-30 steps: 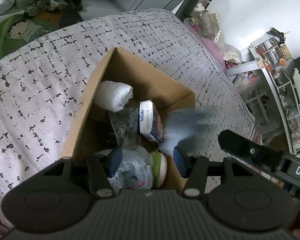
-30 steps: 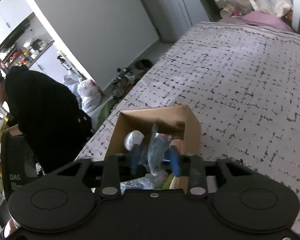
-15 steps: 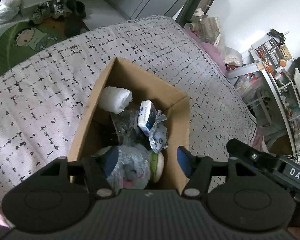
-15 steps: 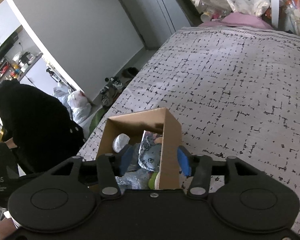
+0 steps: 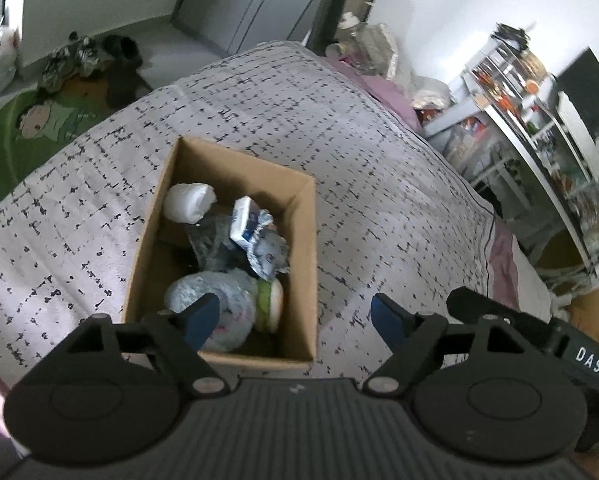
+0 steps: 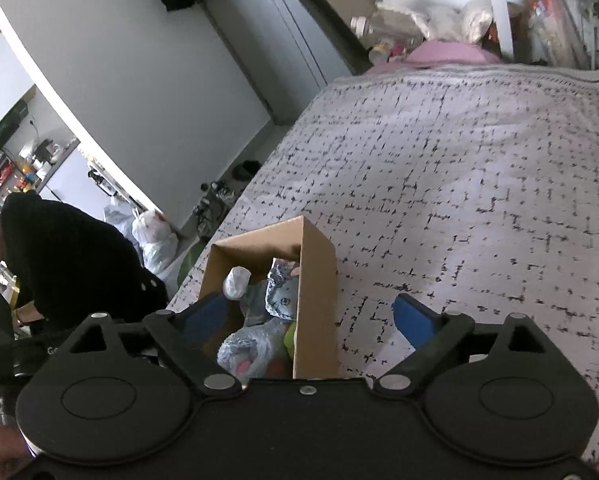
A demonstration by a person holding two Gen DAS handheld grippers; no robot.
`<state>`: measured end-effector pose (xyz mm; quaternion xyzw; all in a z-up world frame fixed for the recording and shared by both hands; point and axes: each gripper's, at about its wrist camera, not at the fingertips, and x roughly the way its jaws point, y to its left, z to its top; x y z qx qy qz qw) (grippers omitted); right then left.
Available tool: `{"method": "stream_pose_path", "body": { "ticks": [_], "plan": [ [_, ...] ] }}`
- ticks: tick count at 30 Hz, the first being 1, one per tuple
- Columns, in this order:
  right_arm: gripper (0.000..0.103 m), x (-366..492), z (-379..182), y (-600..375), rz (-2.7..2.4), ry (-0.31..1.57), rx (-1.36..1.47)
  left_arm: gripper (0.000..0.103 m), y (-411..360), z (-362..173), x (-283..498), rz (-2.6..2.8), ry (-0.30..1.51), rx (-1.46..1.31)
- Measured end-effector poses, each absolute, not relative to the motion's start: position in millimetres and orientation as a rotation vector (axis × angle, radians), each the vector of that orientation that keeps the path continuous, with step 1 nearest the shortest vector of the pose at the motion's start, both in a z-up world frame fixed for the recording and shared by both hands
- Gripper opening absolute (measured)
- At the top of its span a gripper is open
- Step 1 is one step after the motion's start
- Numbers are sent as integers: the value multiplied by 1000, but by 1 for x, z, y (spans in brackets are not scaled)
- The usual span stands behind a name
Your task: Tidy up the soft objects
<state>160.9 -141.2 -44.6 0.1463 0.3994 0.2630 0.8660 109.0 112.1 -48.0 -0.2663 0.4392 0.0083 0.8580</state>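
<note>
A cardboard box (image 5: 305, 264) (image 6: 317, 280) stands on the bed. It holds a white soft roll (image 5: 189, 202), a tissue pack (image 5: 243, 220), a grey plush cat (image 5: 269, 254) (image 6: 283, 300), a grey-blue plush (image 5: 227, 308) (image 6: 251, 346) and a green-and-cream round toy (image 5: 269, 306). My left gripper (image 5: 295, 314) hangs above the box's near end, its jaws opening, with nothing pressed between the pads. Above the box's right wall, my right gripper (image 6: 309, 314) also has its jaws opening and grips nothing.
The grey patterned bedspread (image 5: 379, 184) (image 6: 479, 200) spreads around the box. A person in black (image 6: 71, 264) bends at the left. Shoes (image 5: 87, 56) and a green rug (image 5: 39, 120) lie on the floor. Cluttered shelves (image 5: 539, 112) stand at the right.
Both grippers have widened and drawn up and back from the box. The grey plush cat left the right gripper's fingers and now lies in the box.
</note>
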Motion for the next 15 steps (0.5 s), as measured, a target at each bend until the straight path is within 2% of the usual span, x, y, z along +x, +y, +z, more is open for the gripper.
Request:
{"method": "stream_pose_path", "body": {
  "ticks": [3, 15],
  "plan": [
    [103, 151, -38, -150, 544, 823, 302, 82, 103, -37, 100, 8, 915, -532],
    [103, 116, -17, -181, 478, 804, 290, 83, 81, -5, 66, 6, 894, -437]
  ]
}}
